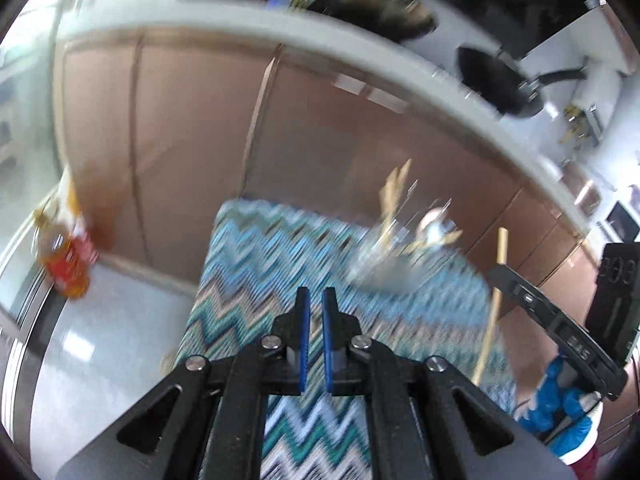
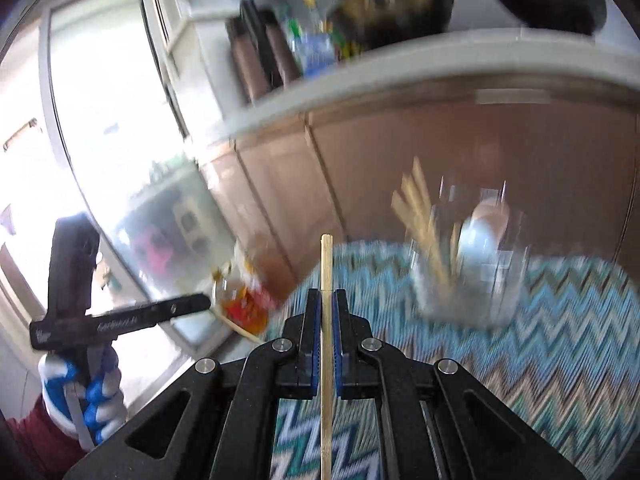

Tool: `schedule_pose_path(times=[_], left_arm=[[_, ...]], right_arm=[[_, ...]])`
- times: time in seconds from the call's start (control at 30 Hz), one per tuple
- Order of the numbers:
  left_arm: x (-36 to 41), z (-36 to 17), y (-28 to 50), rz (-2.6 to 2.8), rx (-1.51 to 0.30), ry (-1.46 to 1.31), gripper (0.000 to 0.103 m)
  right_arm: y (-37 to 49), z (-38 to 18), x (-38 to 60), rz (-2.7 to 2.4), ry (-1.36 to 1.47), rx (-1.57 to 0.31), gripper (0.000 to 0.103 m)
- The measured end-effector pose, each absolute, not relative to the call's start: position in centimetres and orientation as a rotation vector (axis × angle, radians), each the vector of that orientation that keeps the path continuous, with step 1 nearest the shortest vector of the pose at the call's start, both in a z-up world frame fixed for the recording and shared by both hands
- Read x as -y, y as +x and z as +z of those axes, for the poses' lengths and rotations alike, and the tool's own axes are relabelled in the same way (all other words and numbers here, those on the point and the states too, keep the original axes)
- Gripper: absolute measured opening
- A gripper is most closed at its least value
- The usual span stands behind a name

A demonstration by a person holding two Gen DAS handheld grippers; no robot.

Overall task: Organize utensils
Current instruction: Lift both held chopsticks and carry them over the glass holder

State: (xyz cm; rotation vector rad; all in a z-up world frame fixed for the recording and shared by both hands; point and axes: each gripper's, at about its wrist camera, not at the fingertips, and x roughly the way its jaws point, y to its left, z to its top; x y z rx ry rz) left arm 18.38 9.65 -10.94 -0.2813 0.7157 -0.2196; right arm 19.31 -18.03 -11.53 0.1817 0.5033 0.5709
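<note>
My right claw (image 2: 326, 300) grips a single wooden chopstick (image 2: 326, 264) upright between its blue pads, above a zigzag-patterned mat (image 2: 560, 340). Ahead and to its right on that mat stands a clear glass holder (image 2: 468, 280), blurred, with more chopsticks (image 2: 416, 200) and a spoon (image 2: 480, 232). My left claw (image 1: 314, 300) is pinched narrow; from its own camera nothing shows between the pads.

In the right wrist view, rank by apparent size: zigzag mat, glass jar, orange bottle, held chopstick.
1. Zigzag mat, by far.
2. Glass jar.
3. Orange bottle, though it stands farther away.
Chopstick: unranked; long but thin, close to the camera in the right gripper.
</note>
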Motion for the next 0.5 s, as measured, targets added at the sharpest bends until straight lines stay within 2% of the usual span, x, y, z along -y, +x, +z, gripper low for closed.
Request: schedule_pose_path(times=[0.27, 0.37, 0.5], left_arm=[[-5.6, -4.7, 22.6, -0.319, -0.53, -0.277, 0.005], [-5.1, -5.3, 24.1, -0.339, -0.543, -0.265, 0.005], [-4.5, -9.0, 26.1, -0.341, -0.667, -0.212, 0.005]], right_arm=[[25.6, -5.1, 20.0, 0.552, 0.223, -0.291, 0.005], [27.1, -4.3, 19.8, 0.564, 0.213, -0.264, 0.005], [28.7, -5.0, 19.6, 0.583, 0.215, -0.253, 0.005]])
